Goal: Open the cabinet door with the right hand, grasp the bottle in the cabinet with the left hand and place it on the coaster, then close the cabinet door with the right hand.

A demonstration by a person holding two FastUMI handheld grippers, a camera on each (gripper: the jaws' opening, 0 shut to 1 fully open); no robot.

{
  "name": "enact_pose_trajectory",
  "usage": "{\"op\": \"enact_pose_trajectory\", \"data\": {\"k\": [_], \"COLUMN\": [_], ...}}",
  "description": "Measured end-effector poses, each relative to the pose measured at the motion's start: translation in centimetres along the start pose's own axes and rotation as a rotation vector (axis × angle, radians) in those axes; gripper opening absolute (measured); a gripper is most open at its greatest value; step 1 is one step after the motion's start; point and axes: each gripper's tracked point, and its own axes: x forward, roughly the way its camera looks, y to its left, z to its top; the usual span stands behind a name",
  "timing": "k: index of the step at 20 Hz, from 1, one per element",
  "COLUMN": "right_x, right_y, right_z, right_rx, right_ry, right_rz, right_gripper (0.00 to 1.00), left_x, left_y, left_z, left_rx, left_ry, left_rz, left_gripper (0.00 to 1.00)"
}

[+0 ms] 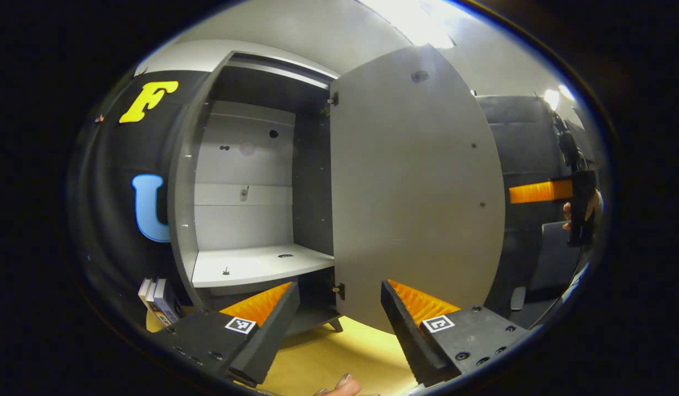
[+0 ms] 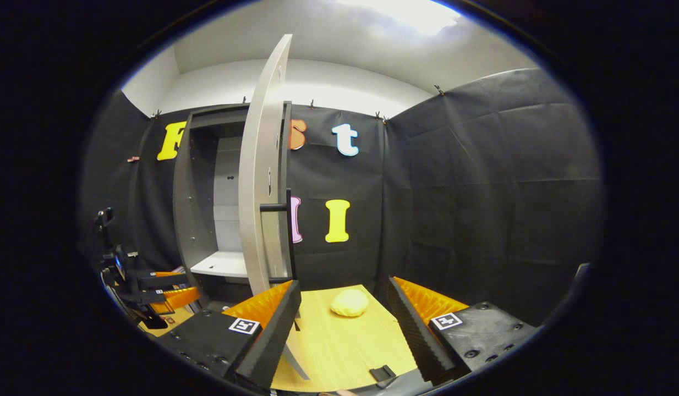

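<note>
1. Both grippers' jaws are standing wide apart, gripping nothing.
2. Left gripper [image 1: 339, 313] is facing the open cabinet [image 1: 246, 181], hovering over the wooden table [image 1: 323, 352].
3. Right gripper [image 2: 344, 324] is hanging just beside the swung-out cabinet door [image 2: 262, 165].
4. Inside, the white shelf [image 1: 257, 264] is lying bare.
5. Beyond the right gripper, a yellow lump [image 2: 349, 302] is sitting on the table.
6. I cannot tell where the bottle and coaster are.
</note>
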Motion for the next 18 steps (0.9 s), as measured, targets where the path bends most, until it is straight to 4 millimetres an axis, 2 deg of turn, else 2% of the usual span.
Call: {"op": "enact_pose_trajectory", "data": {"k": [2, 5, 6, 7, 8, 9, 11, 13, 14, 15, 16, 17, 18], "right_x": [1.5, 2.4, 2.7, 2.9, 2.8, 2.8, 3.4, 3.6, 3.3, 3.1, 2.8, 2.6, 2.5], "right_y": [0.9, 2.9, 3.0, 2.9, 2.9, 3.5, 3.9, 5.3, 6.2, 7.4, 8.7, 10.0, 11.5], "right_z": [0.5, 0.5, 0.3, 0.2, 0.3, 0.2, 0.1, 0.0, 0.0, -0.1, -0.1, -0.3, -0.5], "right_rx": [0.004, 0.006, 0.002, 0.0, 0.011, 0.027, 0.026, 0.03, 0.027, 0.024, 0.024, 0.029, 0.031], "right_ry": [-0.011, 0.013, 0.026, 0.041, 0.049, 0.063, 0.063, 0.071, 0.07, 0.067, 0.065, 0.072, 0.076], "right_rz": [0.076, 0.228, 0.258, 0.291, 0.322, 0.357, 0.386, 0.43, 0.454, 0.478, 0.502, 0.523, 0.543], "right_gripper": [0.97, 0.97, 0.97, 0.89, 0.94, 0.94, 0.95, 0.96, 0.97, 0.89, 0.97, 0.97, 0.89], "left_x": [1.6, 3.4, 3.8, 4.0, 4.1, 4.1, 3.7, 2.8, 2.4, 1.9, 1.3, 0.6, -0.3], "left_y": [-0.3, -0.4, -0.3, -0.3, -0.1, 0.1, 0.9, 1.7, 2.3, 2.9, 3.6, 4.2, 5.0], "left_z": [0.0, 0.2, 0.2, 0.1, 0.2, 0.2, 0.4, 0.3, 0.3, 0.4, 0.5, 0.4, 0.5], "left_rx": [-0.007, -0.065, -0.091, -0.118, -0.14, -0.154, -0.15, -0.141, -0.14, -0.141, -0.141, -0.137, -0.129], "left_ry": [0.013, 0.005, 0.008, 0.01, 0.005, -0.002, -0.009, -0.002, -0.001, 0.0, 0.004, 0.015, 0.02], "left_rz": [0.011, 0.038, 0.048, 0.062, 0.073, 0.085, 0.116, 0.149, 0.167, 0.182, 0.198, 0.21, 0.225], "left_gripper": [0.95, 0.95, 0.95, 0.95, 0.95, 0.95, 0.95, 0.95, 0.95, 0.95, 0.95, 0.95, 0.95]}}
